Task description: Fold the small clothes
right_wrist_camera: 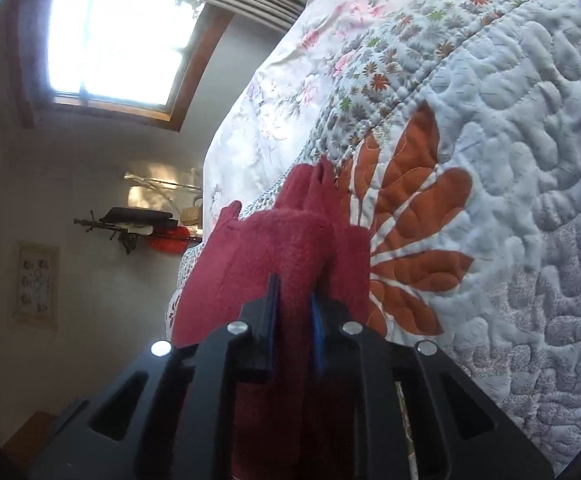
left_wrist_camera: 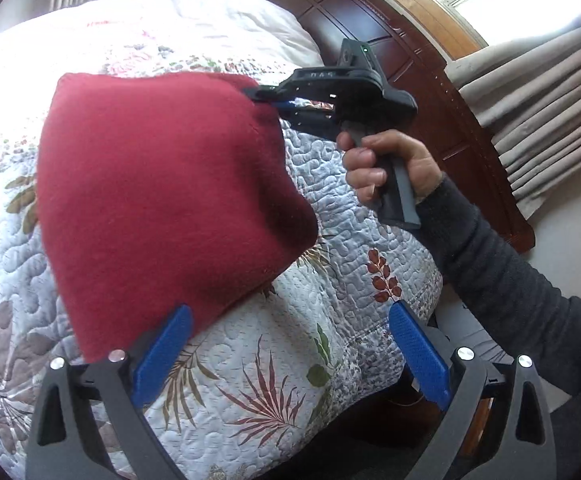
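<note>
Red cloth (left_wrist_camera: 162, 200) is held up over quilt (left_wrist_camera: 250, 380), frame centre | right gripper (left_wrist_camera: 266, 98) is clamped on its upper-right corner | left gripper (left_wrist_camera: 290, 356) is spread wide, nothing is held

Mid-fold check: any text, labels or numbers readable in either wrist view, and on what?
Raised letters on top of the right gripper, seen from the left wrist: too blurred to read for certain.
Wall picture, right wrist view: small marks only, too small to read.
Red cloth and quilt: no tag or text visible.
</note>
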Tool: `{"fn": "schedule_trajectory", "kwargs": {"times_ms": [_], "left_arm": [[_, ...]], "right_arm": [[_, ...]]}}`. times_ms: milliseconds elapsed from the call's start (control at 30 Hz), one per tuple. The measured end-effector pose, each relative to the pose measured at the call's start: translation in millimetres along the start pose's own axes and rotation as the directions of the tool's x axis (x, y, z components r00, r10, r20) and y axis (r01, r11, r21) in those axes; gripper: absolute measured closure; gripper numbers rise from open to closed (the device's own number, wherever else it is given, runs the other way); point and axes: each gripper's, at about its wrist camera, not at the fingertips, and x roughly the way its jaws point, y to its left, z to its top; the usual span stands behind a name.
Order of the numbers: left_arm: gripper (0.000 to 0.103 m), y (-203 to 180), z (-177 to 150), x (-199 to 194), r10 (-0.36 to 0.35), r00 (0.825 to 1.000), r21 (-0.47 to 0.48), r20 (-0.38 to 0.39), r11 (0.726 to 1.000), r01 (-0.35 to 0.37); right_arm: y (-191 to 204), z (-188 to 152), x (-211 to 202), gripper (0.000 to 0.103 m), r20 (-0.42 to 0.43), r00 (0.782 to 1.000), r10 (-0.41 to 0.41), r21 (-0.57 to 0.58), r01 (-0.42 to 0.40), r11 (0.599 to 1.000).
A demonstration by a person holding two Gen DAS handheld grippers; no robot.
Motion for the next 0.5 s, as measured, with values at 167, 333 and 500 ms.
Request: {"fn": "schedule_trajectory", "kwargs": {"times_ms": [167,333,500], "left_arm": [[0.004,8,0,-2,-0.023,1.0,-0.028,-0.011,0.999,0.022],[0.004,9,1,-15,-0.028,0.999,-0.025,0.018,0.999,0.028],[0.004,18,2,-17,-0.063,0.997,-0.078,0.038,0.995,0.066]], "right_arm": [[3,-28,-42,0.057,0.04,0.996,0.081,0.012,-0.082,0.997],[2,-100,-58,0.057,-0.064,0.996,0.064,-0.052,-0.068,0.996],[4,-130,-39,0.074,-0.151,0.988,0.034,-0.111,-0.051,0.992]]}}
